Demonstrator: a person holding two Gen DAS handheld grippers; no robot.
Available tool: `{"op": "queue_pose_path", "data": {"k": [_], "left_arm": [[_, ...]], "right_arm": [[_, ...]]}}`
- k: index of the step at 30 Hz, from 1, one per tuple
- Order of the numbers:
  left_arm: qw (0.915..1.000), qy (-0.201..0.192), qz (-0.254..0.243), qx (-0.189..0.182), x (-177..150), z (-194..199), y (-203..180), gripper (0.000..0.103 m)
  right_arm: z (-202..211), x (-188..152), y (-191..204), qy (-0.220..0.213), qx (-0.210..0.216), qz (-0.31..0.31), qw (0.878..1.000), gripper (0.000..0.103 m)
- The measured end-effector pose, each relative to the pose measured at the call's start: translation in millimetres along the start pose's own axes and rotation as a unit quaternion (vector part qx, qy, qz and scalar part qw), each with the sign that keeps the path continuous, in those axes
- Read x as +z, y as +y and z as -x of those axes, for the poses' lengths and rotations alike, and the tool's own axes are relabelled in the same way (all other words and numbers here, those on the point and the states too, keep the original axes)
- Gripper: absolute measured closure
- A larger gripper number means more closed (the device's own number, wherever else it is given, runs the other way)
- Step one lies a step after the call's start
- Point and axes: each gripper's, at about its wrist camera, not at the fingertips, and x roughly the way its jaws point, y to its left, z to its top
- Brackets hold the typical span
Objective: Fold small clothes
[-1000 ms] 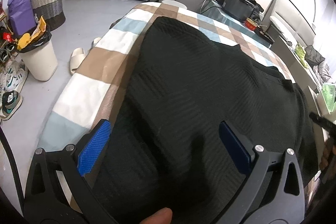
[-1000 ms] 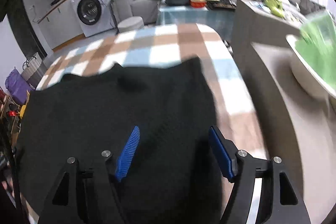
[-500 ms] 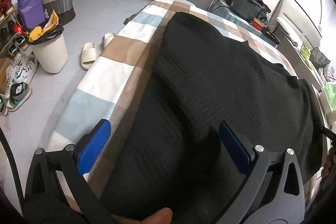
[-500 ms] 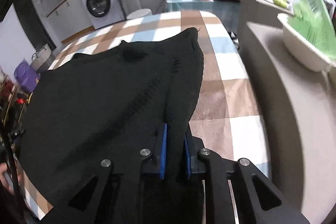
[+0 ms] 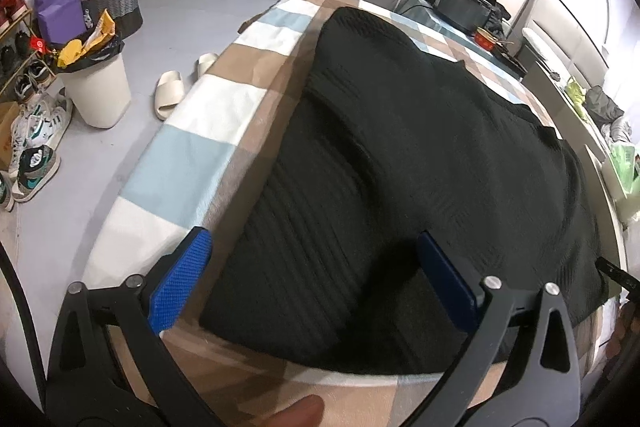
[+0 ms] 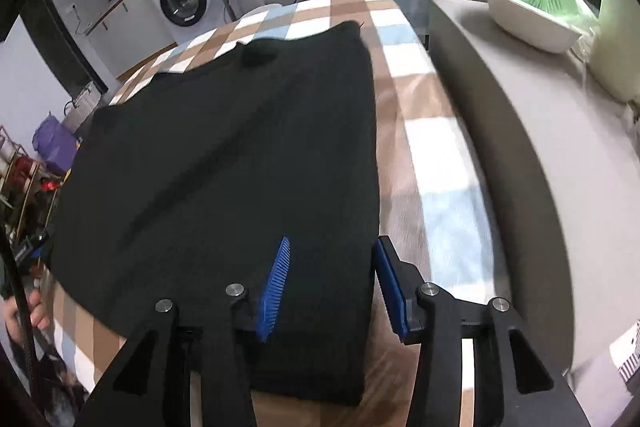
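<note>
A black sweater (image 5: 420, 155) lies spread across the checked desk (image 5: 208, 107), reaching its near edge. Left gripper (image 5: 316, 279) gapes wide above it; right gripper (image 6: 332, 283) has just been opening, jaws apart over the sweater's right edge.

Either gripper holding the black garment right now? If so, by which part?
Neither. The right gripper has just been opening, its pads clear of the black garment's right edge between them. The left gripper stands wide open over it.

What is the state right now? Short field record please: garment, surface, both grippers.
garment: black knit top, spread flat
surface: checked cloth over the table
left gripper: jaws wide open, above the garment's near left corner
right gripper: jaws have just been opening, garment's right edge between them, not pinched
</note>
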Motion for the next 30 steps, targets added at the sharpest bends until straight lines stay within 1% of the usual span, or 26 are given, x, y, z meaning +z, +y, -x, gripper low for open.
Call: {"op": "queue_pose_path", "data": {"k": [1,2,4,5,6,7,8,9,10,11,12,13,15,16,17,19,21,23,26,27,28,29,30], "left_arm": [[1.0000,0.003,-0.004,-0.003,-2.0,0.3,-1.8,0.010],[0.9999,0.006,-0.010,-0.005,-3.9,0.2,-3.8,0.013],[0.9997,0.009,-0.021,-0.003,-7.7,2.1,-5.2,0.021],[0.9997,0.006,-0.023,-0.001,-10.0,4.6,-5.3,0.023],[0.9997,0.006,-0.024,-0.001,-12.3,6.6,-4.8,0.027],[0.9997,0.007,-0.023,-0.003,-14.3,8.3,-4.0,0.033],[0.9997,0.006,-0.023,-0.002,-16.3,9.9,-3.3,0.036],[0.9997,0.002,-0.025,0.002,-17.9,11.7,-2.3,0.043],[0.9996,-0.003,-0.027,0.006,-19.7,13.7,-1.7,0.053],[0.9995,-0.008,-0.027,0.010,-21.4,15.5,-0.7,0.059],[0.9995,-0.011,-0.026,0.010,-22.5,16.5,1.3,0.069],[0.9996,-0.015,-0.023,-0.001,-23.5,18.2,4.1,0.080],[0.9993,-0.026,-0.019,-0.021,-26.4,22.8,6.9,0.092],[0.9991,-0.030,-0.020,-0.021,-28.1,25.2,7.8,0.095],[0.9991,-0.034,-0.019,-0.018,-30.2,28.2,8.6,0.095],[0.9991,-0.032,-0.014,-0.023,-36.0,32.8,11.5,0.095],[0.9992,-0.031,-0.013,-0.022,-41.7,38.0,13.2,0.095],[0.9994,-0.030,-0.011,-0.013,-45.0,42.9,16.4,0.095],[0.9995,-0.027,0.010,-0.016,-47.5,46.0,26.0,0.092],[0.9994,-0.026,0.019,-0.017,-47.9,46.8,28.5,0.086],[0.9993,-0.024,0.023,-0.015,-48.0,46.8,29.8,0.078],[0.9994,-0.019,0.026,-0.015,-48.3,45.9,30.0,0.075],[0.9993,-0.016,0.027,-0.019,-49.1,45.3,29.5,0.074]], "right_arm": [[2.1,-4.6,1.2,-0.004,0.003,0.000,1.000,0.058],[3.2,-7.6,2.0,-0.007,0.007,-0.002,1.000,0.058],[6.8,-10.7,6.0,-0.013,0.017,-0.003,1.000,0.061],[9.3,-11.1,9.6,-0.020,0.020,0.003,1.000,0.070],[11.4,-11.5,12.6,-0.026,0.021,0.010,0.999,0.075],[15.1,-12.6,17.6,-0.034,0.017,0.020,0.999,0.075],[16.6,-12.5,19.8,-0.037,0.018,0.024,0.999,0.081],[20.1,-14.2,22.9,-0.048,0.022,0.032,0.998,0.093],[21.5,-13.8,25.0,-0.056,0.020,0.038,0.998,0.096],[22.5,-13.1,25.6,-0.060,0.018,0.042,0.997,0.097],[23.7,-13.3,26.6,-0.065,0.020,0.046,0.997,0.097],[25.6,-14.8,27.3,-0.068,0.018,0.048,0.996,0.098],[27.4,-14.3,25.8,-0.075,0.012,0.048,0.996,0.098],[28.1,-16.1,23.6,-0.075,0.004,0.048,0.996,0.098],[28.0,-17.2,20.1,-0.074,-0.004,0.045,0.996,0.098],[22.6,-17.0,13.1,-0.066,-0.016,0.039,0.997,0.098],[17.7,-20.7,10.7,-0.060,-0.022,0.032,0.997,0.098],[17.5,-20.1,10.1,-0.064,-0.023,0.029,0.997,0.098],[22.8,-19.1,9.2,-0.069,-0.023,0.023,0.997,0.090],[24.9,-19.4,9.3,-0.071,-0.023,0.023,0.997,0.089],[27.3,-19.9,9.5,-0.074,-0.023,0.023,0.997,0.088],[30.0,-20.8,10.2,-0.078,-0.023,0.023,0.996,0.086],[32.3,-22.2,11.3,-0.083,-0.023,0.023,0.996,0.082]]}}
